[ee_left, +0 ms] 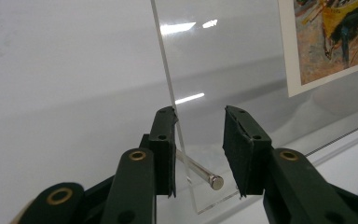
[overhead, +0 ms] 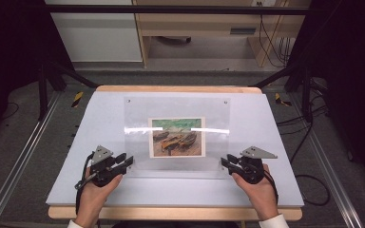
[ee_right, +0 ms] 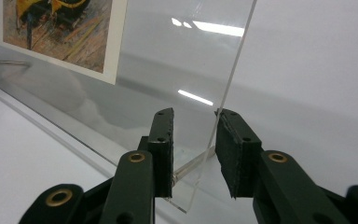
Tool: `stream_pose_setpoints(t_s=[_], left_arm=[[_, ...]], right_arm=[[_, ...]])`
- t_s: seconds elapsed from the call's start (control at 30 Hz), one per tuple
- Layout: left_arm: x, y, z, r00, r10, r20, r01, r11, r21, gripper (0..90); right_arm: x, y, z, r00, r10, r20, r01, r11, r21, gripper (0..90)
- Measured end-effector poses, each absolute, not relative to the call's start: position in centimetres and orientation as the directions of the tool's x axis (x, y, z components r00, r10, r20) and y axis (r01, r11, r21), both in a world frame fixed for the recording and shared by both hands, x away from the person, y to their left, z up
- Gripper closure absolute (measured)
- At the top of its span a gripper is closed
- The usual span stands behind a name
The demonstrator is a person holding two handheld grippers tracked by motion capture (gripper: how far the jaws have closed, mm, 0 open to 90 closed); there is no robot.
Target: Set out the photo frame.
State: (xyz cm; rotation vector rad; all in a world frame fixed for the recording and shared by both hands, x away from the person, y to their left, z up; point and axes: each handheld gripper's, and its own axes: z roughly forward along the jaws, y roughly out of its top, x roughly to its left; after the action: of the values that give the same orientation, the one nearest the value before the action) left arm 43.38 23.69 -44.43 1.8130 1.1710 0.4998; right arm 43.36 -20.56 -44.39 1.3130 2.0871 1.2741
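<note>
High view showing both black claws, left gripper [overhead: 127, 160] and right gripper [overhead: 225, 162], gaping around corners of clear glossy acrylic frame [overhead: 138, 123], not pinching yet.

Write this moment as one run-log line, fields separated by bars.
left gripper: open, astride acrylic frame corner | right gripper: open, astride opposite corner | picture: inside frame
</note>
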Motion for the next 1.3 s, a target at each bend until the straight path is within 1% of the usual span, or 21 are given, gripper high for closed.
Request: stream_pose_setpoints(t_s=[0.47,1.3], left_arm=[[42.85,23.67,-44.48,0.472,0.876,-0.104,0.514,-0.178,0.839,67.3],[42.44,23.58,-44.54,0.473,0.876,-0.093,0.512,-0.188,0.838,67.8]], right_arm=[[42.85,-20.59,-44.56,-0.505,0.852,0.138,0.518,0.172,0.838,70.5],[42.7,-20.62,-44.62,-0.509,0.85,0.134,0.516,0.177,0.838,70.9]])
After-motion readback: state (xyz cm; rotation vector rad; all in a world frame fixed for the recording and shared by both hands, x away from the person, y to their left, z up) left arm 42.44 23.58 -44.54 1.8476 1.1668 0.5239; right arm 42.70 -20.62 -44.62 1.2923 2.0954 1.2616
